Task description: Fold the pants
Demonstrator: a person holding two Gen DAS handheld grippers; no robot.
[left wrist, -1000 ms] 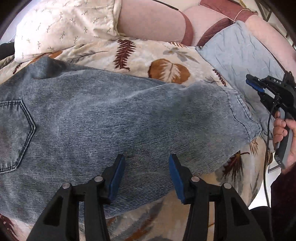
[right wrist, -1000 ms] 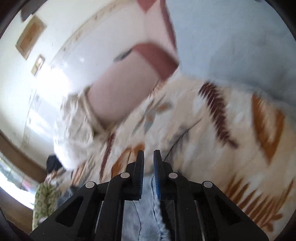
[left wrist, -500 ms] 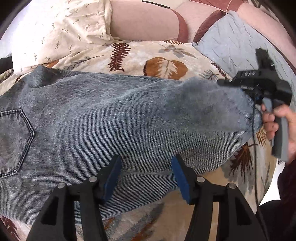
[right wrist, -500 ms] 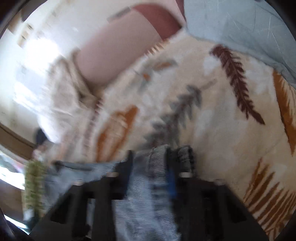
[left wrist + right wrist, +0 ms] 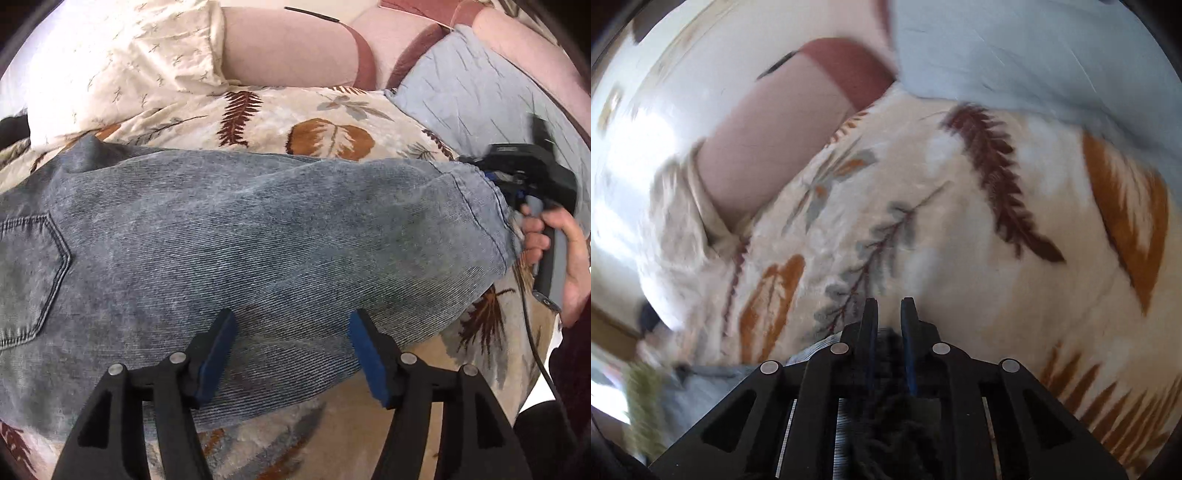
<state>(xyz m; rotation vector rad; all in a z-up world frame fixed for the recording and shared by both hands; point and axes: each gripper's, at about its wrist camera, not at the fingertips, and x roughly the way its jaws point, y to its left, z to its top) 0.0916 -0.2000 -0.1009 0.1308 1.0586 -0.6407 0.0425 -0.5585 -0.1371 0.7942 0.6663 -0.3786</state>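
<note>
Blue-grey jeans [image 5: 258, 229] lie flat across a leaf-patterned blanket [image 5: 332, 122], back pocket [image 5: 29, 273] at the left, hem [image 5: 484, 206] at the right. My left gripper [image 5: 290, 343] is open and empty, its blue pads just above the near edge of the leg. My right gripper [image 5: 495, 177] sits at the hem's far corner, held by a hand [image 5: 561, 251]. In the right wrist view its jaws [image 5: 889, 314] stand nearly closed with denim [image 5: 827, 343] bunched between them.
A cream patterned pillow [image 5: 122, 62] lies at the back left and a pale blue pillow [image 5: 480, 92] at the back right. A pink and maroon headboard [image 5: 295, 48] stands behind them. The blanket's edge [image 5: 532, 369] drops off at the right.
My right gripper moved in from the right onto the hem's far corner and closed on it. My left gripper stayed open over the leg's near edge.
</note>
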